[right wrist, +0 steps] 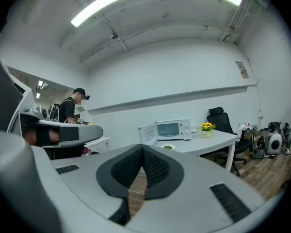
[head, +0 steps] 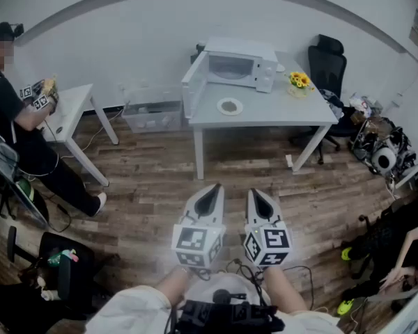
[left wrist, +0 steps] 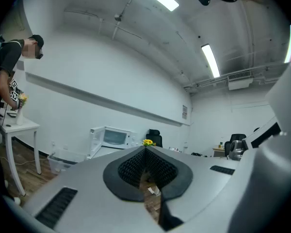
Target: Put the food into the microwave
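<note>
A white microwave point(head: 238, 67) stands at the back of a grey table point(head: 279, 113), its door point(head: 194, 83) swung open to the left. A small plate of food point(head: 230, 106) lies on the table in front of it. Both grippers are held side by side over the wooden floor, well short of the table. My left gripper point(head: 208, 193) is shut with nothing in it, and my right gripper point(head: 258, 197) is shut and empty too. The microwave point(left wrist: 110, 138) shows far off in the left gripper view, and in the right gripper view the microwave point(right wrist: 170, 129) and plate point(right wrist: 168, 147) show.
A vase of yellow flowers point(head: 299, 83) sits at the table's right end, with a black office chair point(head: 329, 65) behind it. A clear storage bin point(head: 153, 115) stands on the floor left of the table. A person in black point(head: 17, 127) works at a small white table point(head: 73, 110) on the left. Gear is piled at the right wall point(head: 380, 145).
</note>
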`<act>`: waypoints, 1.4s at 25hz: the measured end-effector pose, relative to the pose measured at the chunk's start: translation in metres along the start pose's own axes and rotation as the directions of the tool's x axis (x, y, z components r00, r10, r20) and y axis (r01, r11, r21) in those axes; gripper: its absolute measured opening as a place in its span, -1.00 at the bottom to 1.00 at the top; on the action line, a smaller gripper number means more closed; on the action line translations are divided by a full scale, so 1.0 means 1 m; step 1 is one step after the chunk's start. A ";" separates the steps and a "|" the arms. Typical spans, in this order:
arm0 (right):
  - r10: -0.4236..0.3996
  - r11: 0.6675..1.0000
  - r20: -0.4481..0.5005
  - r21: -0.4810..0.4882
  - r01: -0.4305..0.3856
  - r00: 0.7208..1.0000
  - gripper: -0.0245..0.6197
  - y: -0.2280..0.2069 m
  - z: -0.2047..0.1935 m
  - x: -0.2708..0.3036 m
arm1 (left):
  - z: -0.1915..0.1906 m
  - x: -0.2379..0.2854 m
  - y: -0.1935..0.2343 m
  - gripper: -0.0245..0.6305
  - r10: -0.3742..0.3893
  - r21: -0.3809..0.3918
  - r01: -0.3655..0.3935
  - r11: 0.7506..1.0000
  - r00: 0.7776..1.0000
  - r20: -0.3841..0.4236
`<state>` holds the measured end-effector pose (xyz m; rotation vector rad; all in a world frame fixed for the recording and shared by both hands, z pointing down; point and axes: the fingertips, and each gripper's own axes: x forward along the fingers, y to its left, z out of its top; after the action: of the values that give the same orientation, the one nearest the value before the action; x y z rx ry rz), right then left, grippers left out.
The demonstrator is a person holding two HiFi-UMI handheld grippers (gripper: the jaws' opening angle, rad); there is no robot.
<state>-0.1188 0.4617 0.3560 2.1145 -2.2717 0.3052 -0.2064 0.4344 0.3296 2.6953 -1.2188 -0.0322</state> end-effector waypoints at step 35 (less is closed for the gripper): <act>-0.128 0.990 0.029 0.065 0.126 0.991 -0.86 -0.010 -0.004 0.053 | -0.011 0.039 0.050 -0.90 -0.055 0.011 0.056 0.998 0.996 -0.066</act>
<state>-0.1140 0.4094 0.3692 2.2998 -2.1588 0.3446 -0.2166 0.3750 0.3509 2.7181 -1.1287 0.0562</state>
